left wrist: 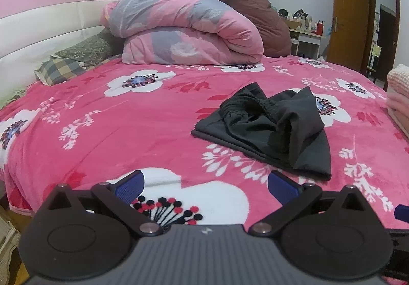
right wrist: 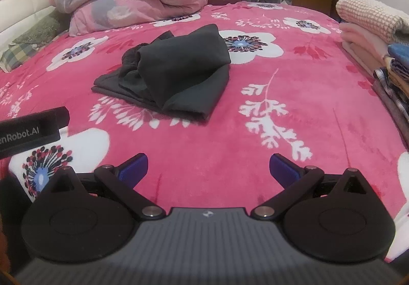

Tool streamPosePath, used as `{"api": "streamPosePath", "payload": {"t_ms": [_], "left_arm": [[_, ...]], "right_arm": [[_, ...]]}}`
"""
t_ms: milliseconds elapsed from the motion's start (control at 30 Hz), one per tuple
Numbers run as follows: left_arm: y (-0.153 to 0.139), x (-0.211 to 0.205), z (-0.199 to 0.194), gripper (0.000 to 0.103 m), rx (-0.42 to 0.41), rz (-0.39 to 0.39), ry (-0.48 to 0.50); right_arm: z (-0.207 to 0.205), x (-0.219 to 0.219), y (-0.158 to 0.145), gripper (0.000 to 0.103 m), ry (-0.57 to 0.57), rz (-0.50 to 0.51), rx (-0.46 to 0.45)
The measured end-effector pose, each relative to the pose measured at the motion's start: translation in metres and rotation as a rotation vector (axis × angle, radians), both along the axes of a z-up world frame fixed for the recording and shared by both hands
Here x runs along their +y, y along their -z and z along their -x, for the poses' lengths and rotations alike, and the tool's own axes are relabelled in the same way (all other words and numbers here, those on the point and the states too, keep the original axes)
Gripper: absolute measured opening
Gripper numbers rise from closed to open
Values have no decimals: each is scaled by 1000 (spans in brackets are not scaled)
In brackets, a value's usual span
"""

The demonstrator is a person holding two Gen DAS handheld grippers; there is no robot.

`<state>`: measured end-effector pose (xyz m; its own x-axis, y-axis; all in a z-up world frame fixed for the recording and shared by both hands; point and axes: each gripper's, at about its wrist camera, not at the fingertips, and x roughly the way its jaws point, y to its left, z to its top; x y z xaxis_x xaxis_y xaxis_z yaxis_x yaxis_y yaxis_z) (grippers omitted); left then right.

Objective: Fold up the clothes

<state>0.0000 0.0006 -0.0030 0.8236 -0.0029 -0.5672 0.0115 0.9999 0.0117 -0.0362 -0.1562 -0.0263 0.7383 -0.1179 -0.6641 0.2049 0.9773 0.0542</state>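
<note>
Across the bed [left wrist: 127, 131], a plush pink blanket printed with big white flowers and pale leaf sprays spreads under both of my tools. Toward the headboard a rolled quilt [left wrist: 184, 26], puffy, pink with grey blotches, lies against the padded white headboard [left wrist: 43, 26], with a checked pillow [left wrist: 60, 69] and a dark patterned one beside it. Behind the quilt sits someone in a brown fur-collared coat [left wrist: 245, 3], back turned. Along the right edge of the bed stands a stack of folded clothes [right wrist: 375, 29]: a knobbly cream knit on top, smooth pink layers below it, then blue and checked fabrics.

Nothing lies between my grippers and the dark grey trousers [right wrist: 173, 70], which rest mid-bed, well clear of the stack and the quilt. They are soft, matte, folded into a loose bundle; the gathered elastic waistband bunches at the far left, and one fold is draped over the flat lower layers, leaving a rounded hump.

My left gripper [left wrist: 205, 185] hovers low over a white flower near the foot of the bed, blue ribbed pads spread wide, holding nothing. My right gripper [right wrist: 208, 167] is likewise spread and empty above the pink pile, and the side of the left tool pokes in at its left edge.
</note>
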Motion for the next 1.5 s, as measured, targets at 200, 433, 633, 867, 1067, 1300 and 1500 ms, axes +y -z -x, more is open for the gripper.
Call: {"api": "streamPosePath", "payload": {"t_ms": [200, 433, 633, 867, 1067, 1300, 1500], "left_arm": [[5, 1, 0, 103, 0, -27, 15], [9, -2, 1, 103, -13, -37, 16], [11, -5, 0, 103, 0, -31, 34], [11, -7, 0, 103, 7, -34, 29], [11, -5, 0, 103, 8, -31, 19], [12, -3, -1, 103, 8, -28, 12], [12, -1, -1, 103, 9, -25, 6]], "right_arm": [[-1, 0, -1, 102, 9, -5, -2], [-1, 2, -2, 102, 18, 15, -2], [-2, 1, -1, 102, 29, 30, 0], [-1, -2, -2, 102, 35, 34, -2], [0, -1, 0, 102, 34, 36, 0], [0, -1, 1, 102, 36, 39, 0], [1, -1, 1, 102, 37, 37, 1]]}}
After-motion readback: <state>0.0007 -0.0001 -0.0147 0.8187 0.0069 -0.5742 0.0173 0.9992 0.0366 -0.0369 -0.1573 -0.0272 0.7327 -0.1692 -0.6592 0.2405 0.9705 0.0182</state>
